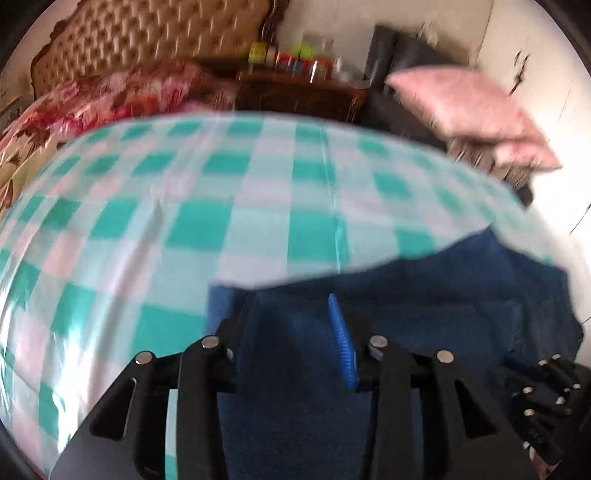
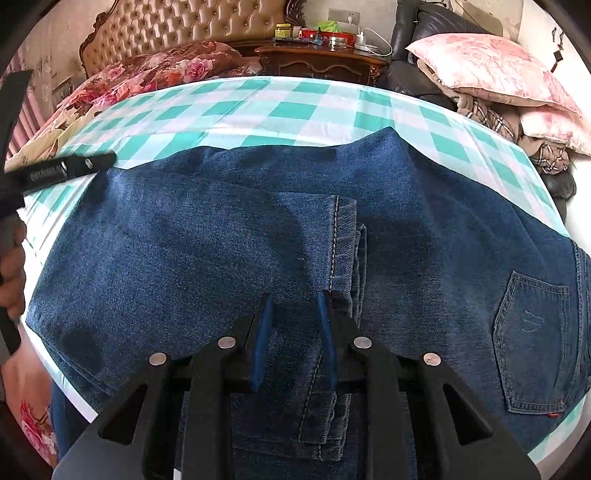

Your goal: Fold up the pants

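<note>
The blue pants [image 2: 258,236] lie spread on a bed with a green and white checked sheet [image 2: 295,107]. One leg end with its stitched hem [image 2: 338,236] is folded over on top of the rest. A back pocket [image 2: 532,339] shows on the right side of the pants.

The right tongs [image 2: 295,314] are just over the folded leg end. Their two blue fingers [image 2: 263,332] stand a little apart, with cloth showing between them. I cannot tell if they pinch it or only rest above it.

The left tongs [image 1: 295,317] are at the left edge of the pants [image 1: 424,314]. The left wrist picture is blurry. One blue finger [image 1: 343,343] shows well and stands well apart from the other, so the tongs look wide.

At the far end of the bed are a flowery blanket [image 2: 155,77], a brown padded headboard [image 2: 184,26] and a dark wooden nightstand [image 2: 321,61] with small jars on it. A pink pillow [image 2: 487,62] lies on the right.
</note>
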Motion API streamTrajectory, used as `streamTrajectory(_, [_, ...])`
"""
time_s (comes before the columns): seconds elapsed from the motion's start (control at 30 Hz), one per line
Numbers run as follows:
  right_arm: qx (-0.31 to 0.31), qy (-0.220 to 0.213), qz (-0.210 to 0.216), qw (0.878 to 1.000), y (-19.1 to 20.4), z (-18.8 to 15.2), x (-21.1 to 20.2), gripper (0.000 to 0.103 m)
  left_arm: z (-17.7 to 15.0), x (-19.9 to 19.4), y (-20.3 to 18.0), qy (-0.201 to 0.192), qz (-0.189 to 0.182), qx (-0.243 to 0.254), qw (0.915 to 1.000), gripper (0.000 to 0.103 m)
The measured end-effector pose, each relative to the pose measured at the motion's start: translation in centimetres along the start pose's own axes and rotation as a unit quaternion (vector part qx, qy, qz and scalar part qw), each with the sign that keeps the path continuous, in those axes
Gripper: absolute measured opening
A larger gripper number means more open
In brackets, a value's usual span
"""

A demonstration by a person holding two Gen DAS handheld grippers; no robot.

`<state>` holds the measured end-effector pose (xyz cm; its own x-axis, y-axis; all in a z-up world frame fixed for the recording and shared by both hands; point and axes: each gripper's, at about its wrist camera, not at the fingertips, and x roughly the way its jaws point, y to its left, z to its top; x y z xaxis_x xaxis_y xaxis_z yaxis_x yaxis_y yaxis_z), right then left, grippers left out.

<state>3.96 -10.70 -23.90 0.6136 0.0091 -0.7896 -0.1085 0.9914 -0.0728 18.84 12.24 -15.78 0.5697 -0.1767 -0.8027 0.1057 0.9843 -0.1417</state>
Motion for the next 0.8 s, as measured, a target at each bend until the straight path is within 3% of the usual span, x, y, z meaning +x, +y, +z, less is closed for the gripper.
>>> streamTrajectory(0.1, [-0.001, 0.0, -0.003, 1.0, 0.1, -0.1, 0.0, 0.024, -0.2, 0.3, 0.1, 0.011, 0.019, -0.01, 0.9997, 0.038])
streamTrajectory(0.17, [0.001, -0.001, -0.001, 1.0, 0.0, -0.1, -0.1, 0.024, -0.2, -1.4, -0.6, -0.002, 0.036, -0.014, 0.9993, 0.048])
streamTrajectory(0.23, [0.003, 0.0, -0.002, 1.0, 0.0, 0.0, 0.0, 0.024, -0.8, -4.3, -0.7, -0.038, 0.046, -0.028, 0.9978, 0.07])
streamTrajectory(0.27, [0.002, 0.0, -0.003, 1.0, 0.1, 0.0, 0.0, 0.024, -1.4, -5.3, -0.5, -0.047, 0.049, -0.049, 0.9965, 0.076])
streamTrajectory(0.33, [-0.001, -0.001, -0.008, 1.0, 0.3, 0.0, 0.0, 0.024, -3.9, -7.3, 0.7, -0.055, 0.045, -0.098, 0.9927, 0.102])
streamTrajectory(0.47, [0.0, -0.002, -0.008, 1.0, 0.4, 0.0, 0.0, 0.025, -8.5, -8.7, 2.4, -0.075, 0.01, -0.112, 0.9908, 0.101])
streamTrajectory(0.67, [0.004, -0.003, -0.017, 1.0, 0.7, 0.0, 0.0, 0.026, -11.3, -6.8, 1.2, -0.036, 0.07, -0.008, 0.9969, 0.101])
streamTrajectory(0.73, [0.007, -0.005, -0.02, 1.0, 0.9, 0.0, 0.0, 0.028, -12.1, -5.4, 1.3, -0.01, 0.063, 0.008, 0.9979, 0.101])
streamTrajectory(0.8, [0.004, -0.005, -0.026, 1.0, 1.0, 0.0, 0.0, 0.028, -12.6, -5.4, 1.9, -0.028, 0.047, -0.008, 0.9985, 0.101])
